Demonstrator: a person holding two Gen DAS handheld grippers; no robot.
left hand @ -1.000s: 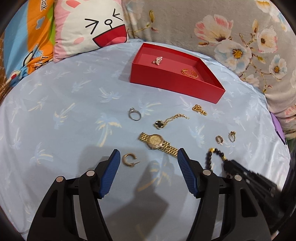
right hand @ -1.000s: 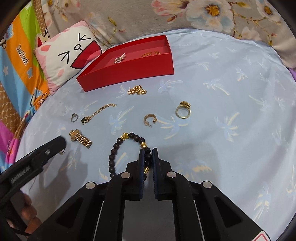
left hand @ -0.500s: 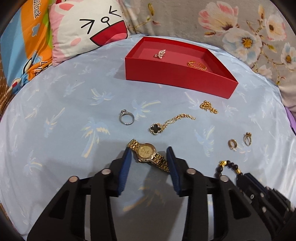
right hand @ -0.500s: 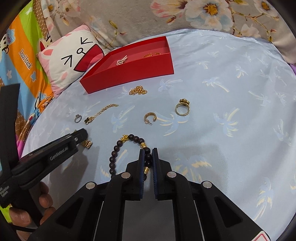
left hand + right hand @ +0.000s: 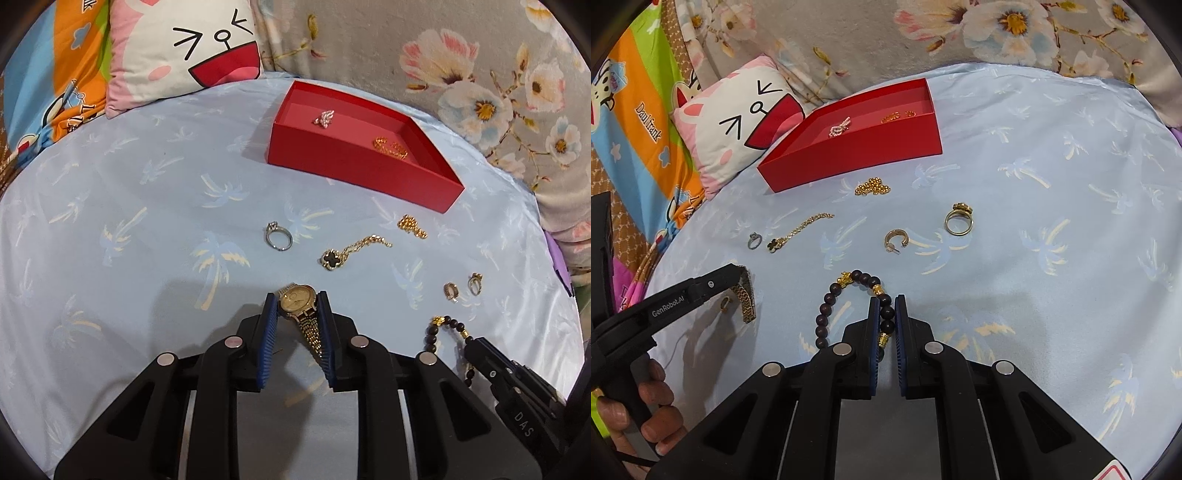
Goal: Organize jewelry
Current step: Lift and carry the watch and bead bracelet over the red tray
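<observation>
In the red box (image 5: 354, 168), far side of the bed (image 5: 110, 206): two pieces filed.
- Rhinestone brooch or clip (image 5: 324, 117), lying on the box floor toward its left end.
- Gold chain bracelet (image 5: 389, 147), on the box floor toward the right end.

In hand, two pieces:
- Gold wristwatch (image 5: 297, 301): pinched at the case between the blue pads of the left gripper (image 5: 295, 306), its link band trailing back between the fingers. Whether it is clear of the sheet cannot be told.
- Dark bead bracelet with gold charms (image 5: 849, 295): the right gripper (image 5: 886, 314) is pressed together on a few beads at one side; the rest of the loop lies on the sheet to its left.

Loose on the sheet, six pieces:
- Silver ring with a stone (image 5: 279, 236), left of the group.
- Gold chain with black clover pendant (image 5: 347, 253), just beside that ring.
- Small heap of gold beads or chain (image 5: 412, 226), near the box's front wall.
- Gold hoop earring (image 5: 895, 240).
- Gold ring with a raised top (image 5: 957, 221), near the hoop.
- Second small gold hoop (image 5: 726, 303), close under the left gripper, partly in shadow.

Judged progress: early; two of ten stowed, two grasped and awaiting carriage to the box, six untouched.
</observation>
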